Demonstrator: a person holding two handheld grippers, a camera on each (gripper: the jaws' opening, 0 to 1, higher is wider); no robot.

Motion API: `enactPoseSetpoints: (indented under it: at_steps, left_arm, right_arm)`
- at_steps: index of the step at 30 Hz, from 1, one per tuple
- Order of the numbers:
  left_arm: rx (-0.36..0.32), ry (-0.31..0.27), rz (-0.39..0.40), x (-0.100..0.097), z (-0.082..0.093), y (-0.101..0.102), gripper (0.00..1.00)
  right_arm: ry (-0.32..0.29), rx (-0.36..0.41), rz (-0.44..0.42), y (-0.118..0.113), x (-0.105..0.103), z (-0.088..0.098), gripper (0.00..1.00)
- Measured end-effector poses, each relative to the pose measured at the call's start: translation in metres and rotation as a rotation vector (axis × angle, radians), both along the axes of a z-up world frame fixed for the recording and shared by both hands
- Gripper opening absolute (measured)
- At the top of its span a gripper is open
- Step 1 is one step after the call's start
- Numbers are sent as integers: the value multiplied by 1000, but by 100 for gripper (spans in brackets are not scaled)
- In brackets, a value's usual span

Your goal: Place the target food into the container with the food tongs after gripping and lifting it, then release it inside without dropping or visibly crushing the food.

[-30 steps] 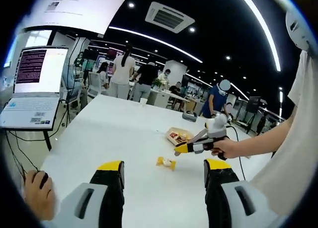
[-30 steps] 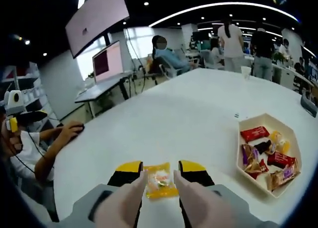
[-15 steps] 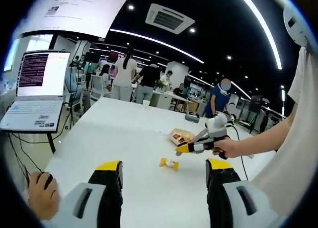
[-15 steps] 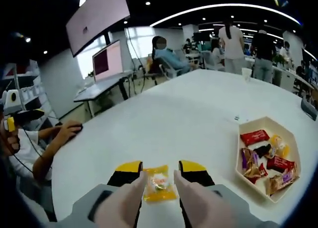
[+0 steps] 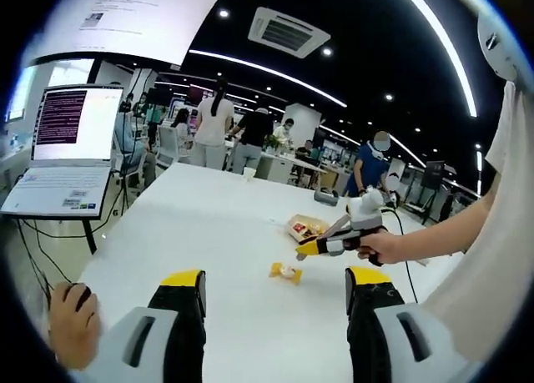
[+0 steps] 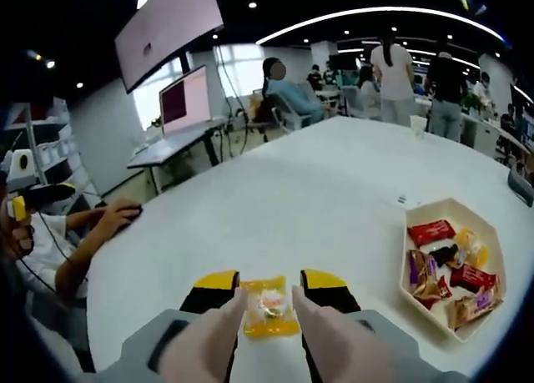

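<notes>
The yellow snack packet [image 6: 269, 305] is seen lying on the white bench [image 6: 317, 199], framed between the spread jaws of the right tool [image 6: 269, 293]. The hexagonal container [image 6: 451, 262] is set well right of the packet, bare bench between. The left tool [image 5: 275, 289] is held apart.

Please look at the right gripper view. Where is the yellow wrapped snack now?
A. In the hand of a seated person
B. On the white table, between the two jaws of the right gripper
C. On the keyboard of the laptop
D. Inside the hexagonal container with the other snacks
B: the yellow wrapped snack lies on the white table between the open jaws of the right gripper, apart from the hexagonal container.
</notes>
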State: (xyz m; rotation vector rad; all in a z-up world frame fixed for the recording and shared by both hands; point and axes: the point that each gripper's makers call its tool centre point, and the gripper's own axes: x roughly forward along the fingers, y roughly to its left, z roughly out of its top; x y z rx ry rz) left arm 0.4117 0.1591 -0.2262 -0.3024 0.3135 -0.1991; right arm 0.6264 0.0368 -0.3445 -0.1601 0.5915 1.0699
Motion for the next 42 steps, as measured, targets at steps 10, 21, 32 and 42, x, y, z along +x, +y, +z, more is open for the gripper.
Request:
enactPoseSetpoints:
  at_steps: [10,21,32,42]
  left_arm:
    - [7,15,-41,6,1,-11,65]
    - [5,56,-9,-3,-12,-5,66]
    - [-23,47,67,-5,-19,17,66]
    - [-45,41,6,7,-26,0,65]
  right_arm:
    - [-23,-41,75,12,-11,-14,29]
    - [6,-101,91,19,0,-36,30]
    - [24,-116,130,18,-6,-50,28]
    - [-8,-154,136,20,-4,-50,25]
